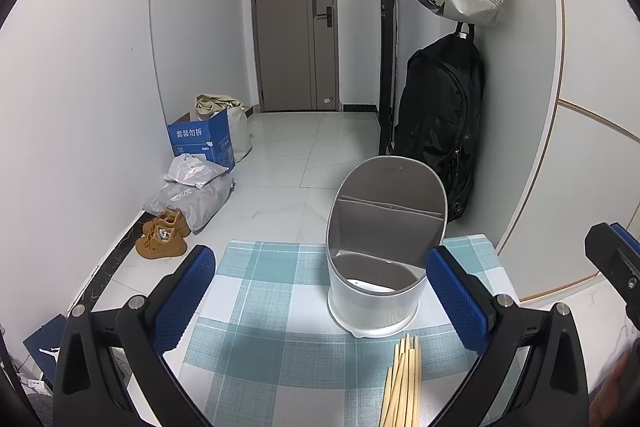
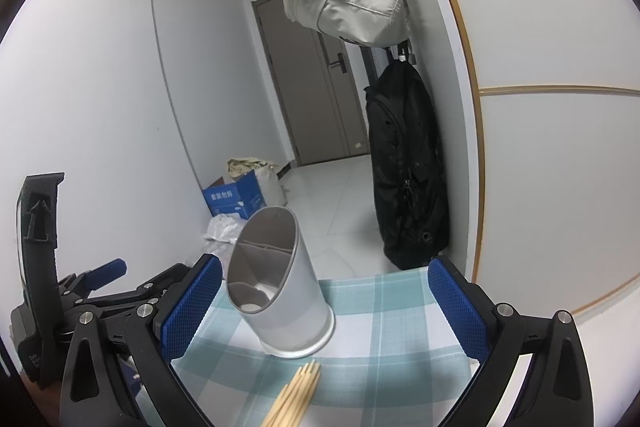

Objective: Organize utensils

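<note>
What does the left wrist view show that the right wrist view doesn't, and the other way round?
Only the left wrist view shows the tan boots on the floor and the right gripper at its edge. Only the right wrist view shows the left gripper from the side, beside the holder. Both show the grey utensil holder standing upright on the checked cloth, the bundle of chopsticks lying in front of it, apart from it, and both grippers open and empty.

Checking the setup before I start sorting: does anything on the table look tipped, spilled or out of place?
Nothing is tipped or spilled. The holder stands upright on the checked mat, and the chopsticks lie loose in a bundle in front of it, not yet inside.
</note>
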Motion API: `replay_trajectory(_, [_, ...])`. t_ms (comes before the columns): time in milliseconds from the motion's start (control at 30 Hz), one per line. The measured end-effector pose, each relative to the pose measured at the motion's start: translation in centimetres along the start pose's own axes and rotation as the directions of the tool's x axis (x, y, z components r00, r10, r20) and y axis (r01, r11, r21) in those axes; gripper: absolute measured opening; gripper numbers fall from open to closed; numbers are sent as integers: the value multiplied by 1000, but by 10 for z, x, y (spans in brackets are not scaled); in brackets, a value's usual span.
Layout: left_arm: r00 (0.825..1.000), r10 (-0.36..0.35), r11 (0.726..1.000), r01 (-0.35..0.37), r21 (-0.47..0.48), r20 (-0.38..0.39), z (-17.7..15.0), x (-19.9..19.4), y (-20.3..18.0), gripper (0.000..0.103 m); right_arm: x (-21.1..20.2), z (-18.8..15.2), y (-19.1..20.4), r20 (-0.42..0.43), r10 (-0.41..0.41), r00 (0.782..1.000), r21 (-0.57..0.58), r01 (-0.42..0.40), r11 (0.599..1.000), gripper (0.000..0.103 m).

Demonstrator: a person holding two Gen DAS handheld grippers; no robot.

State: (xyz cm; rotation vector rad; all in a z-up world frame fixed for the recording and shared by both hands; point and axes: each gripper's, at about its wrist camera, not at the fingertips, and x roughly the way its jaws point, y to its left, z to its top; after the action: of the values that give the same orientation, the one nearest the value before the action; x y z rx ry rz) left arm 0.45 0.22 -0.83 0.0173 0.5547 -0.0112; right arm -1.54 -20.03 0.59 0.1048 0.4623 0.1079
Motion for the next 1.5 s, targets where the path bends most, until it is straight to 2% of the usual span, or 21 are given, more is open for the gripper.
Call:
replay_trajectory(567, [999,-19,1000,19,0,-34,-2,6,1,102,0,0,0,-6,5,1000,12,-5,1000,103])
replay_trajectory(733, [993,-69,998,69,-5,-97,-5,17,2,102,2,1,-2,-19,4,1000,24,-3,1000,103])
replay_trajectory(900, [976,-102,994,107,16,-191,-15,35,-1,102,8,1,-7,-51,-6,999,36,7,999,103])
replay_trajectory(1033, [953,-127,989,142,35,-274,-24,49,-2,102,12,2,-11,-60,-21,998,27,23,999,103])
replay_trajectory(1167, [919,-94,985,141,96,-383,-42,66,-6,102,19,3,-16,-74,-25,997,20,27,999,103])
replay_trajectory(1300, [861,-71,970,176,164,-504,-63,82,-13,102,27,3,-24,-91,-31,995,22,33,999,103])
replay_trajectory(1367, [833,-67,964,196,179,-550,-73,87,-15,96,31,4,-28,-98,-30,995,30,33,999,103])
replay_trajectory(1433, [792,-91,958,236,165,-604,-80,90,-17,92,33,5,-31,-103,-28,994,38,32,999,103])
replay_trajectory(1500, [767,-97,953,256,163,-634,-82,90,-20,88,34,6,-34,-107,-22,994,49,28,998,103])
